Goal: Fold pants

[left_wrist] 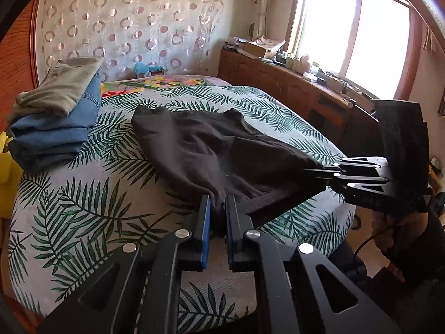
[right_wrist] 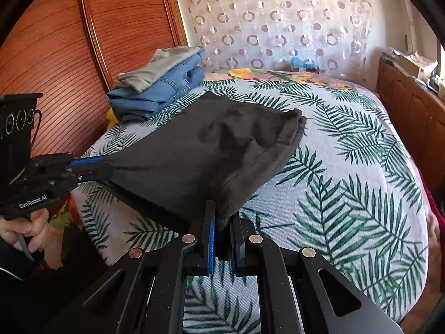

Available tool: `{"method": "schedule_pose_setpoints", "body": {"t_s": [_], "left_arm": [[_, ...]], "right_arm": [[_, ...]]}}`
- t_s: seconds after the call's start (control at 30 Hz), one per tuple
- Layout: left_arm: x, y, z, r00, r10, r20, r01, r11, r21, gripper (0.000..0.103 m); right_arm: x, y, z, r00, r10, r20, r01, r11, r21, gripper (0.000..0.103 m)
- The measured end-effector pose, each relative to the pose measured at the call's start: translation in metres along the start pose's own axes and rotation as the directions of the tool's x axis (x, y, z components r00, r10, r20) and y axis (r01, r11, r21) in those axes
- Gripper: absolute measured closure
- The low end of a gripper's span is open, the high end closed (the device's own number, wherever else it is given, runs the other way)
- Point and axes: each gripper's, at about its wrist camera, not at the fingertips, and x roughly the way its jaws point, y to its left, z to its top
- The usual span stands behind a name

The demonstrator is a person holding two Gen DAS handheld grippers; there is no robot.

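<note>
- We see one pair of dark pants (left_wrist: 211, 150), folded into a soft, wrinkled bundle, lying on the bed (left_wrist: 91, 194) with its near edge lifted.
- Its long axis runs away from us toward the curtain (left_wrist: 130, 25); the far, rounded end rests on the bedspread, and the near edge stretches between our two grippers.
- Our left gripper (left_wrist: 217, 217) is clamped on one near corner, cloth bunched between its blue-lined fingers.
- Our right gripper (right_wrist: 222, 222) pinches the other near corner the same way.
- The fabric looks thick, matte and fleecy, with a stitched hem along one side.
- The bedspread is woven, printed with green palm leaves.
- One stack of folded clothes (right_wrist: 161, 83) sits well apart near the wooden headboard (right_wrist: 83, 55): blue denim under a grey-green piece.
</note>
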Motion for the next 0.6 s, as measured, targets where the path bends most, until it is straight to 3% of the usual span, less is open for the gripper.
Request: {"method": "schedule_pose_setpoints", "body": {"t_s": [0.27, 0.37, 0.47, 0.53, 0.6], "left_arm": [[0.015, 0.002, -0.008, 0.999, 0.039, -0.030, -0.039, 0.999, 0.011, 0.092], [0.020, 0.005, -0.011, 0.998, 0.043, -0.049, -0.043, 0.999, -0.009, 0.087], [0.020, 0.009, -0.012, 0.997, 0.065, -0.045, -0.066, 0.997, -0.026, 0.076], [0.020, 0.013, -0.010, 0.997, 0.074, -0.038, -0.075, 0.996, -0.041, 0.055], [0.022, 0.017, -0.009, 0.997, 0.064, -0.040, -0.066, 0.996, -0.053, 0.054]], "right_arm": [[0.006, 0.001, -0.007, 1.000, -0.005, -0.021, 0.005, 1.000, 0.010, 0.095], [0.009, 0.001, -0.009, 0.999, -0.013, -0.030, 0.014, 1.000, 0.010, 0.095], [0.010, 0.002, -0.010, 0.999, -0.026, -0.035, 0.026, 1.000, 0.000, 0.095], [0.010, 0.002, -0.011, 0.999, -0.029, -0.039, 0.029, 1.000, -0.001, 0.095], [0.010, 0.002, -0.011, 0.999, -0.029, -0.041, 0.029, 1.000, 0.000, 0.095]]}}
